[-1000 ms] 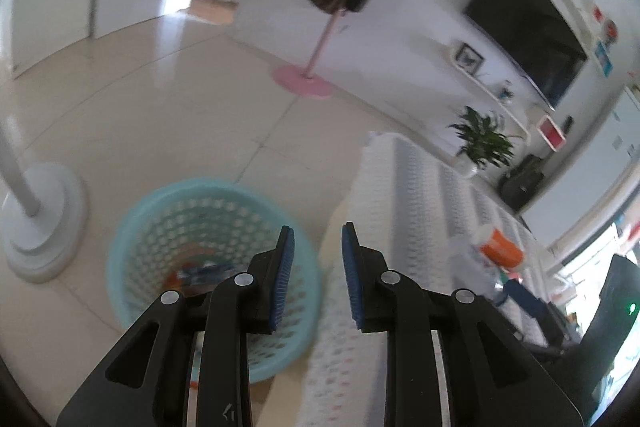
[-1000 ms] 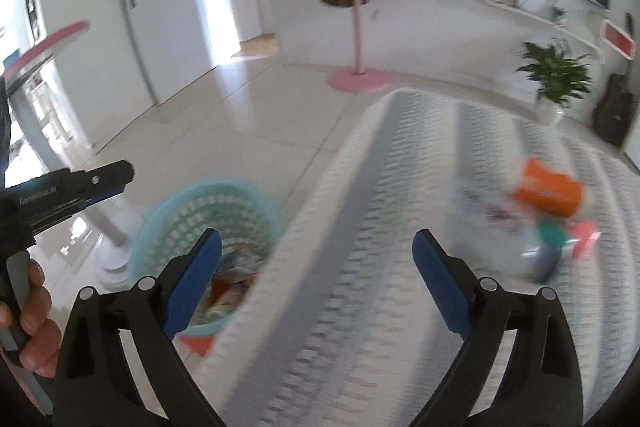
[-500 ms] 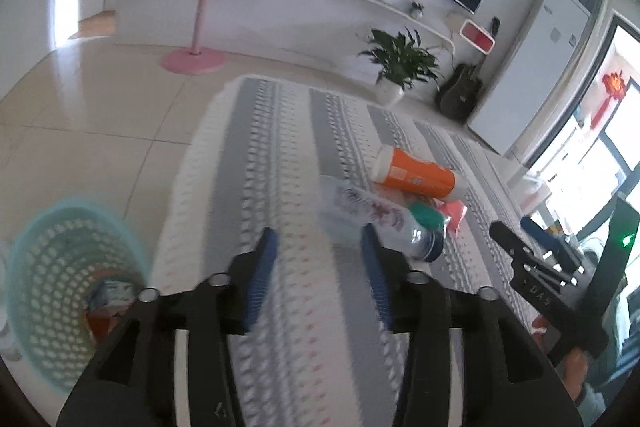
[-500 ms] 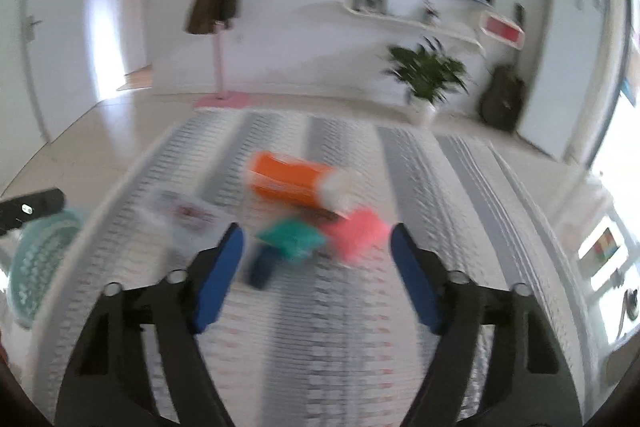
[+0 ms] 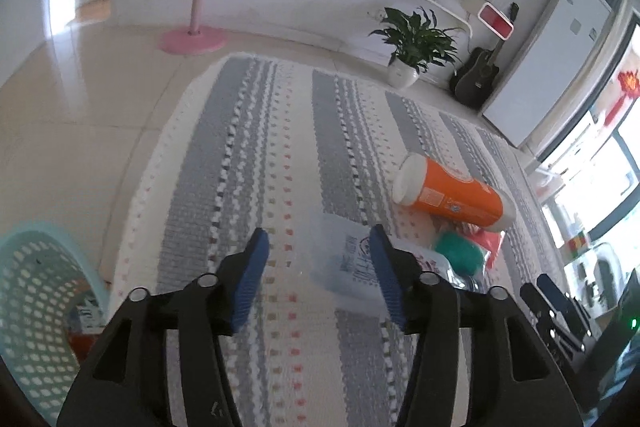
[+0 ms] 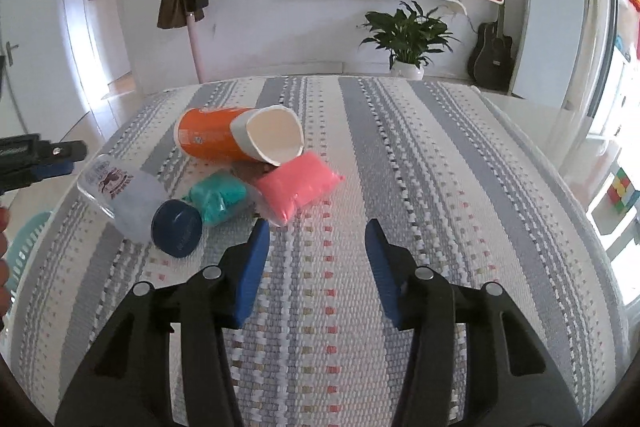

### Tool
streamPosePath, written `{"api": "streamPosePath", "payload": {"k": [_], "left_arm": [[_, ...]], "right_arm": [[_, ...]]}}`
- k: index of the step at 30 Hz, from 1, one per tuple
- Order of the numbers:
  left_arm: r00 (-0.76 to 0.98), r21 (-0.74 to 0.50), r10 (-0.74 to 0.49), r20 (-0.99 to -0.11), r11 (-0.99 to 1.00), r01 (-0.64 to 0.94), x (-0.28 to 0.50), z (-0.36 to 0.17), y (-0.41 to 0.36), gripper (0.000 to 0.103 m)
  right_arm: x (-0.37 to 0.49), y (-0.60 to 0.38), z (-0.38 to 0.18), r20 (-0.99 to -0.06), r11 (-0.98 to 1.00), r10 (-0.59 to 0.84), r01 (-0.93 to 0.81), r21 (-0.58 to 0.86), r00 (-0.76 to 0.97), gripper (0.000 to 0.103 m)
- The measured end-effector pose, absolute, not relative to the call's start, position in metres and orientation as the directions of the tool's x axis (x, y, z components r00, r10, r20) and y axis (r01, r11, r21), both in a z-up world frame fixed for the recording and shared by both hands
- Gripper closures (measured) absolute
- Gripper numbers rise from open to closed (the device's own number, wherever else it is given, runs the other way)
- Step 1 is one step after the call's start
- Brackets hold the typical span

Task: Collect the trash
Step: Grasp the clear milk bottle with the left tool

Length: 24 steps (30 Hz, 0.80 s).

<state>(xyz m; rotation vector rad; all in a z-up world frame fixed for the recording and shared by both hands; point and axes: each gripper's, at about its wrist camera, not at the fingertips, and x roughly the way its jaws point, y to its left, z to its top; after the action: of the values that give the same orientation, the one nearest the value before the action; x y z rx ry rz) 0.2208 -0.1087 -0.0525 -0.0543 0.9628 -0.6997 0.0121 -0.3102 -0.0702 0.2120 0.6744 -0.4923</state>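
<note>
While both hand-held grippers gape empty – left (image 5: 318, 265) near bottle (image 5: 346, 265), right (image 6: 316, 259)

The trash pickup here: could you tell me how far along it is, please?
Partly done: some litter already lies in the teal basket. Nothing is in hand; the left gripper and right gripper are both open and empty. Left on the table: clear bottle, orange cup, green packet, pink packet.

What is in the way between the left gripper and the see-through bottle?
Nothing visible. The left gripper is open just above the striped cloth, and the clear bottle lies right ahead by its right finger. The other trash sits beyond the bottle.
</note>
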Motion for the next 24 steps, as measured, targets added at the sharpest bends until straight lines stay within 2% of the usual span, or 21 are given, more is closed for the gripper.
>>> {"api": "streamPosePath", "payload": {"k": [2, 7, 10, 13, 15, 22, 24], "left_arm": [[0.320, -0.403, -0.612, -0.723, 0.750, 0.525, 0.223, -0.061, -0.110, 0.047], [0.285, -0.422, -0.628, -0.724, 0.730, 0.538, 0.224, -0.074, -0.123, 0.045], [0.223, -0.474, -0.666, -0.712, 0.690, 0.548, 0.218, -0.078, -0.127, 0.045], [0.143, -0.518, -0.699, -0.700, 0.636, 0.572, 0.200, -0.079, -0.127, 0.052], [0.083, -0.541, -0.711, -0.698, 0.600, 0.589, 0.183, -0.080, -0.125, 0.063], [-0.085, -0.527, -0.688, -0.721, 0.464, 0.713, 0.107, -0.072, -0.123, 0.065], [-0.064, -0.472, -0.672, -0.737, 0.446, 0.760, 0.093, -0.062, -0.126, 0.062]], "right_arm": [[0.014, -0.309, -0.070, -0.644, 0.867, -0.365, 0.498, 0.028, 0.672, 0.057], [0.013, -0.321, -0.070, -0.655, 0.860, -0.330, 0.502, 0.087, 0.679, 0.057], [0.013, -0.328, -0.071, -0.664, 0.852, -0.312, 0.509, 0.121, 0.680, 0.057], [0.013, -0.328, -0.070, -0.663, 0.851, -0.314, 0.511, 0.121, 0.680, 0.057], [0.014, -0.327, -0.070, -0.662, 0.853, -0.317, 0.509, 0.114, 0.679, 0.057], [0.004, -0.338, -0.066, -0.649, 0.825, -0.321, 0.540, 0.166, 0.690, 0.057], [0.000, -0.344, -0.066, -0.653, 0.812, -0.306, 0.548, 0.201, 0.693, 0.057]]}}
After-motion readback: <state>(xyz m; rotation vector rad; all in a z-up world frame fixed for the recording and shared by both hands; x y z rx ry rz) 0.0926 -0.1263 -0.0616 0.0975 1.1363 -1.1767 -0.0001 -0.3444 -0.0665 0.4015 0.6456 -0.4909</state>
